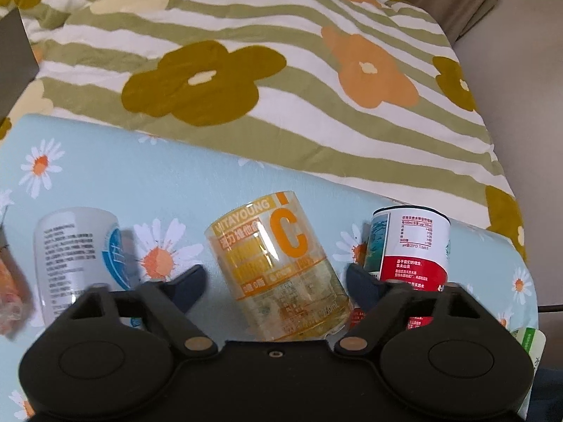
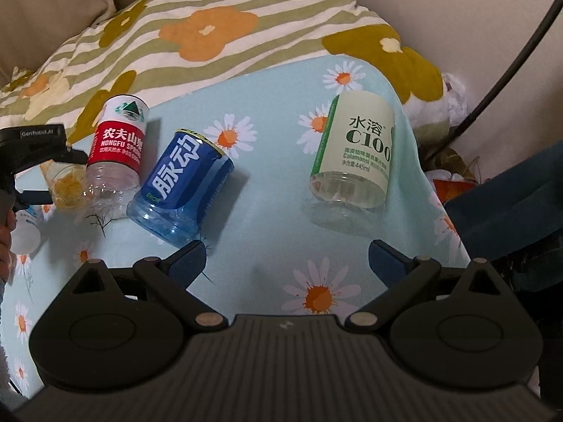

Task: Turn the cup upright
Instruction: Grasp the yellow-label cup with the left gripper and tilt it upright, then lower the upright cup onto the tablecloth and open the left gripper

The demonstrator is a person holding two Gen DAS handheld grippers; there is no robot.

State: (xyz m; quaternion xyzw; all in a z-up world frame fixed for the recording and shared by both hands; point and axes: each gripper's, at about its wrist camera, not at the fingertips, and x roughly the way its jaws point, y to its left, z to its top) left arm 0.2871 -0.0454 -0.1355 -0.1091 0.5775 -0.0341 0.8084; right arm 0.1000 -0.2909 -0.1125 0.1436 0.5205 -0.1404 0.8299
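Observation:
Several cups cut from plastic bottles stand on a light blue daisy-print board (image 1: 105, 161). In the left wrist view a yellow "VITAYOUNG C" cup (image 1: 278, 263) stands between the fingers of my open left gripper (image 1: 276, 281), untouched. A white cup (image 1: 74, 256) is to its left and a red-labelled cup (image 1: 410, 246) to its right. In the right wrist view my right gripper (image 2: 286, 260) is open and empty above the board (image 2: 267, 211). Ahead of it are a blue cup (image 2: 179, 190), a red Nongfu cup (image 2: 116, 147) and a pale green C100 cup (image 2: 355, 151). My left gripper (image 2: 31, 161) shows at the far left.
A bed with a green-striped flowered quilt (image 1: 246, 70) lies behind the board. The board's right edge (image 2: 432, 190) drops off by a dark blue cloth (image 2: 510, 190) and a black cable (image 2: 510, 70). A dark box corner (image 1: 14, 63) stands at the left.

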